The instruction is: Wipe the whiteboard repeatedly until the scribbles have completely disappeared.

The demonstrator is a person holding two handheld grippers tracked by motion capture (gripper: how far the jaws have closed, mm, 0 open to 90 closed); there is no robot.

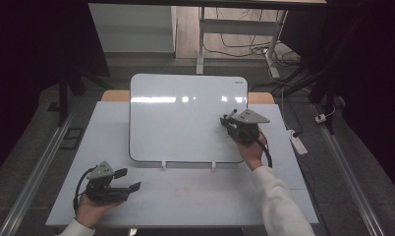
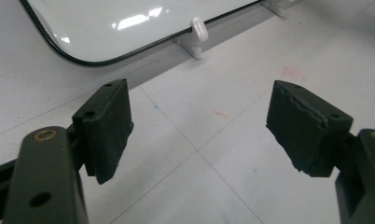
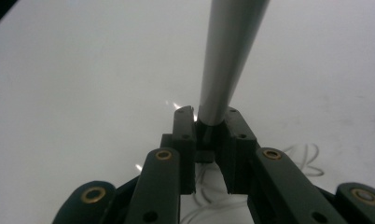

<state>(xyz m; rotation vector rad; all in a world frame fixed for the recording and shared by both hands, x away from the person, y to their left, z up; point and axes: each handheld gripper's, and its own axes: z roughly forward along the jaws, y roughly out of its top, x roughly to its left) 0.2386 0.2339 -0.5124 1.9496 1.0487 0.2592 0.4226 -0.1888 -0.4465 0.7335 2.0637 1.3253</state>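
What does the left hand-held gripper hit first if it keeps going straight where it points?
Probably the whiteboard: the open left hand-held gripper points over bare table toward the board's lower edge and a white clip. Depth is unclear.

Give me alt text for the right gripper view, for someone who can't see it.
The right gripper has its black jaws shut on a grey marker, which points up and away over the glossy whiteboard. A faint scribbled line shows on the board at lower right, beside the jaws.
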